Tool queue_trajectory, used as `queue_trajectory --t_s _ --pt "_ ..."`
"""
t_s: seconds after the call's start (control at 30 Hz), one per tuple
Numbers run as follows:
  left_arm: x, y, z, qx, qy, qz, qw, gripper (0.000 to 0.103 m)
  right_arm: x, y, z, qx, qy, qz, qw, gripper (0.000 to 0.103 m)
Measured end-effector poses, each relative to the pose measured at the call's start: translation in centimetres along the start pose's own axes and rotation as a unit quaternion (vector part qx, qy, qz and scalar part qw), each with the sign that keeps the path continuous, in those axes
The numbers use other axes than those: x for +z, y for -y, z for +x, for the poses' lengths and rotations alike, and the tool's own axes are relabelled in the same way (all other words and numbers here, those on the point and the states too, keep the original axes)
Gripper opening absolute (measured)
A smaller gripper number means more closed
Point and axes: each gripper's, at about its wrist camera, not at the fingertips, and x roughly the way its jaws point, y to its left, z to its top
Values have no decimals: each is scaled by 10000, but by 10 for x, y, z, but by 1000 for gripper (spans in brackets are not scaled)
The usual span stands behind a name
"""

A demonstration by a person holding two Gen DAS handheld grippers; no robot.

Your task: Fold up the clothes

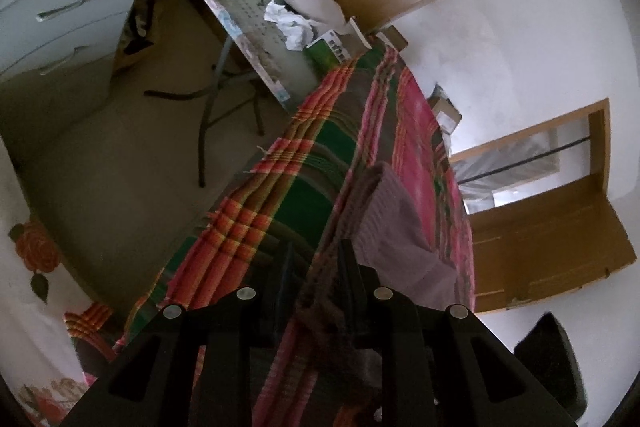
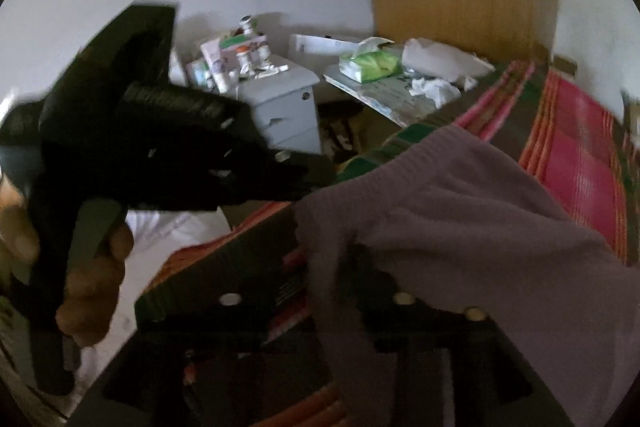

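Only right view shows hand (image 2: 94, 267).

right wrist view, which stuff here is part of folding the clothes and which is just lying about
Part of the job:
mauve knit garment
left gripper, shut on the garment's edge
right gripper, shut on the garment
striped blanket beneath it

Lying about:
green tissue pack
crumpled tissues
grey bedside cabinet with bottles on top
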Motion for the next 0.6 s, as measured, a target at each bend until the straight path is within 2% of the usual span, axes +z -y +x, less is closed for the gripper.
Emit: queue_trajectory --t_s 0.13,0.3,0.33,0.37,0.47,0.6 --pt "0 2 5 79 -139 73 9998 25 -1 -15 7 -510 -71 -395 9979 41" --pt "6 2 9 31 -283 85 9996 27 2 -16 13 -690 -136 -313 9970 41" --pt "7 2 11 17 -322 109 9994 27 3 -16 13 -726 -132 -329 9967 39" --pt "9 3 12 3 -363 134 9993 27 2 -17 12 -800 -122 -342 9961 29" --pt "13 8 19 -5 -511 171 9985 27 2 -14 10 -850 -47 -331 9958 18" --pt "22 18 29 -142 -725 313 9968 27 0 -10 -3 -835 269 -289 9957 13"
